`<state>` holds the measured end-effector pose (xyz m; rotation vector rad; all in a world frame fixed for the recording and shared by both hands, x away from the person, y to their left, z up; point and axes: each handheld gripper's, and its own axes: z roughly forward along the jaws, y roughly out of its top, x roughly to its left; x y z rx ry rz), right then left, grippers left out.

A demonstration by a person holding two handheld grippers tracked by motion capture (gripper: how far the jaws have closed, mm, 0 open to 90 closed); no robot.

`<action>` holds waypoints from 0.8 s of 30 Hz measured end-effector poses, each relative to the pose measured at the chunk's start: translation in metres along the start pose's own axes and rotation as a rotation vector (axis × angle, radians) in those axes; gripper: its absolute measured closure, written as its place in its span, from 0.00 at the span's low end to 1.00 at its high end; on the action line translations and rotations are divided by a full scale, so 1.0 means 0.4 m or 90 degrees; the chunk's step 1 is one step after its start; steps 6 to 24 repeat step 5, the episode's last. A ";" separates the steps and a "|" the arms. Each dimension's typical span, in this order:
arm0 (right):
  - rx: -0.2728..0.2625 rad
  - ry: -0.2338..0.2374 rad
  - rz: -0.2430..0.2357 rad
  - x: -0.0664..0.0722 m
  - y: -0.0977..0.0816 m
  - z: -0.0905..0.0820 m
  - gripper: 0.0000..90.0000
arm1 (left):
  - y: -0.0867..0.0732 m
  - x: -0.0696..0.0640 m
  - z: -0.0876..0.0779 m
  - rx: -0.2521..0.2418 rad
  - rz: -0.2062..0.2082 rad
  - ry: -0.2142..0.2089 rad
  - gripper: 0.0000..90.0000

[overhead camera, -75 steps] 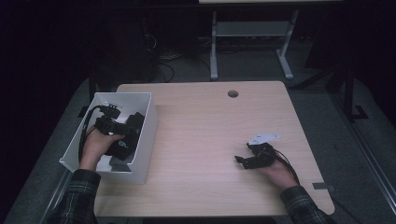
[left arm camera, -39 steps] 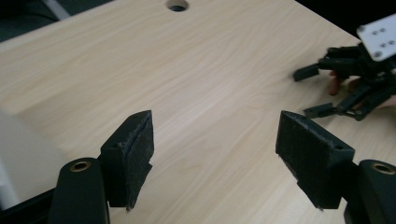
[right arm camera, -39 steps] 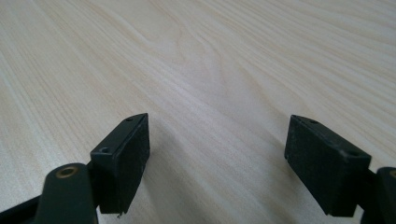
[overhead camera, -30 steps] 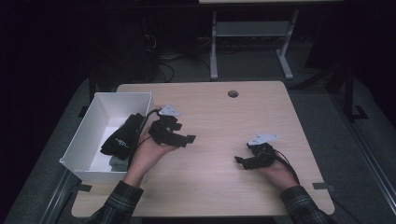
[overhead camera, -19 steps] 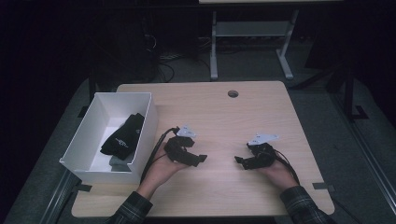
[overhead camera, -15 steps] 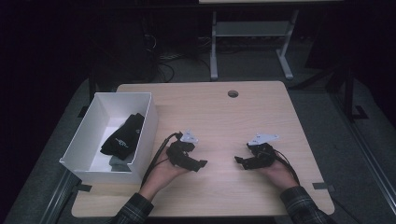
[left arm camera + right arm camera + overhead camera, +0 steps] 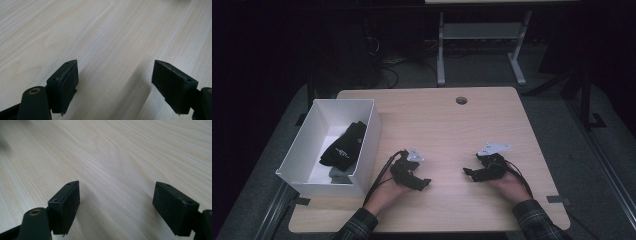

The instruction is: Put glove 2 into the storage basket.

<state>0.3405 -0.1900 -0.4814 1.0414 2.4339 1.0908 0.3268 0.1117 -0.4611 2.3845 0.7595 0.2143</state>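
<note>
Hands low on table [image 7: 442,125], left claw [image 7: 424,183] agape, right claw [image 7: 468,173] (seemingly resting) agape

Dim, dark-edged high view — gripper views bright, sharp, softly shadowed.

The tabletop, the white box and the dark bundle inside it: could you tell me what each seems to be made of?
The tabletop looks like pale wood or wood-look laminate, matte: long grain lines show in both gripper views. The white box seems thin card or plastic, with flat, smooth walls; I cannot tell which. The dark bundle looks like soft black fabric, since it lies crumpled and folded, with a small pale mark on it.
</note>
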 end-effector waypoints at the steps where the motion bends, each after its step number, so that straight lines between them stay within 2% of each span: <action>1: 0.000 0.000 0.000 0.000 0.000 0.000 0.24 | 0.000 0.000 0.000 0.001 0.001 0.000 0.23; 24: 0.001 0.002 -0.001 0.001 0.000 0.000 0.24 | -0.002 0.000 0.004 0.004 0.004 0.005 0.23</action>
